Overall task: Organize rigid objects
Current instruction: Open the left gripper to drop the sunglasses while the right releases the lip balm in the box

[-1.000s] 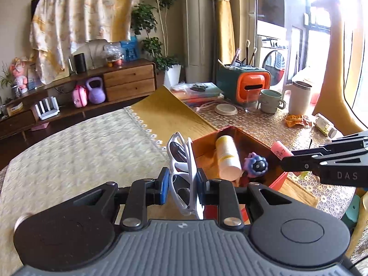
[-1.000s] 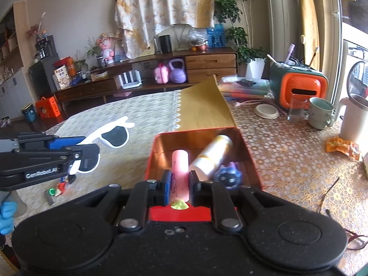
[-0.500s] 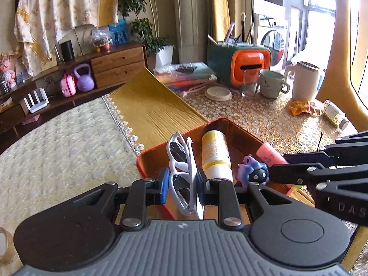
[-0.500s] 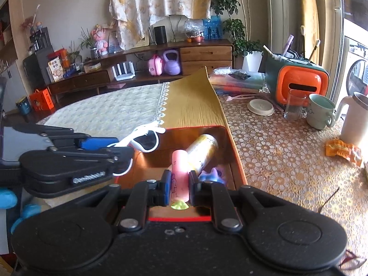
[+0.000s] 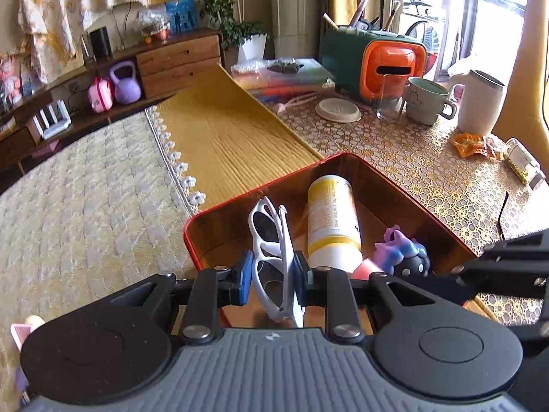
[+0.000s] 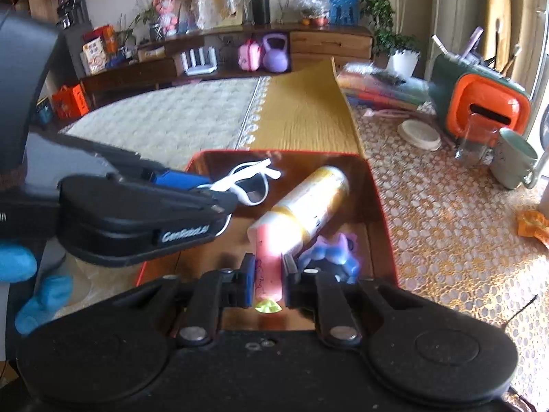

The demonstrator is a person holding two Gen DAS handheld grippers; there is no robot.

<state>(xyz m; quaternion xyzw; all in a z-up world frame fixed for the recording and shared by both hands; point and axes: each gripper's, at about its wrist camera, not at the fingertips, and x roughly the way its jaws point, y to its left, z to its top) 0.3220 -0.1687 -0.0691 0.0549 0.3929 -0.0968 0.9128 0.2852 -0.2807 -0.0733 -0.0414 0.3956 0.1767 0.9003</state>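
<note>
Left gripper jaws clamped on white sunglasses, right gripper jaws clamped on pink tube, both over red tray holding a yellow-white bottle.

Colours in your red-rimmed tray

You see white sunglasses, a yellow-and-white bottle, a pink tube and a purple-blue toy.

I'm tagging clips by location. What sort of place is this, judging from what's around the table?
Most likely a lived-in home, a living and dining room. A mug and a lidded cup stand on the lace-covered table, a purple kettlebell sits on a low wooden sideboard, and a potted plant stands beyond.
</note>
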